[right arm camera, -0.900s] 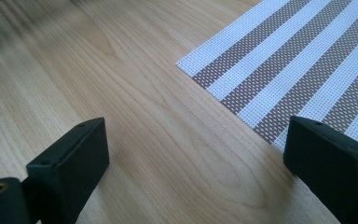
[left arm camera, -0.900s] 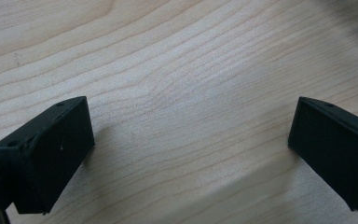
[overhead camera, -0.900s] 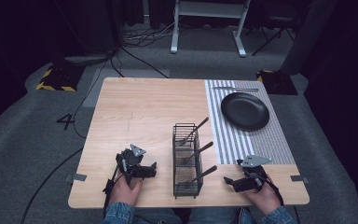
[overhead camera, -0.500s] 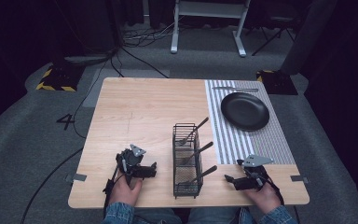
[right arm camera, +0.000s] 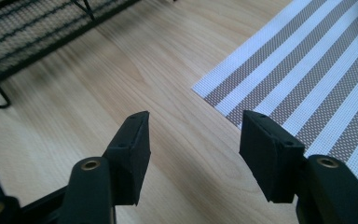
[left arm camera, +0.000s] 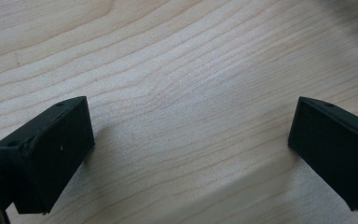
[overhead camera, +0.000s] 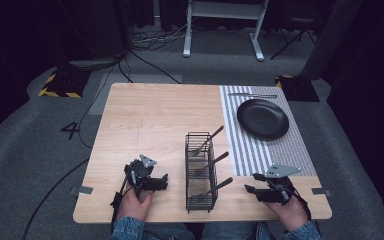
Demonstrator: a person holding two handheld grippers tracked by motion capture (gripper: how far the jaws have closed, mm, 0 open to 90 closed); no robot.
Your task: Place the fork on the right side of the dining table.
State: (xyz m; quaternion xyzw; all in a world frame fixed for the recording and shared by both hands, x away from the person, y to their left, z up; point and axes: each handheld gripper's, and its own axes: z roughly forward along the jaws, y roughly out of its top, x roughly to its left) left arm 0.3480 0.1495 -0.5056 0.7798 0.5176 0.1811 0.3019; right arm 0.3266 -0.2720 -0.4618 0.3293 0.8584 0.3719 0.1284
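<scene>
We hold both hand-held grippers spread and empty, the left hand-held gripper (overhead camera: 163, 181) and right hand-held gripper (overhead camera: 248, 190) flanking the black wire rack (overhead camera: 200, 172) of dark-handled cutlery on the pale wooden table (overhead camera: 150, 117), apparently nothing yet begun.

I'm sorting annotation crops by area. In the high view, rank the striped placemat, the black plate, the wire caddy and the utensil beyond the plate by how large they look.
Largest to smallest in the high view:
1. striped placemat
2. black plate and wire caddy: they look about alike, and the caddy is nearer the camera, so no ranking between them
3. utensil beyond the plate, thin and clearly smallest
</scene>
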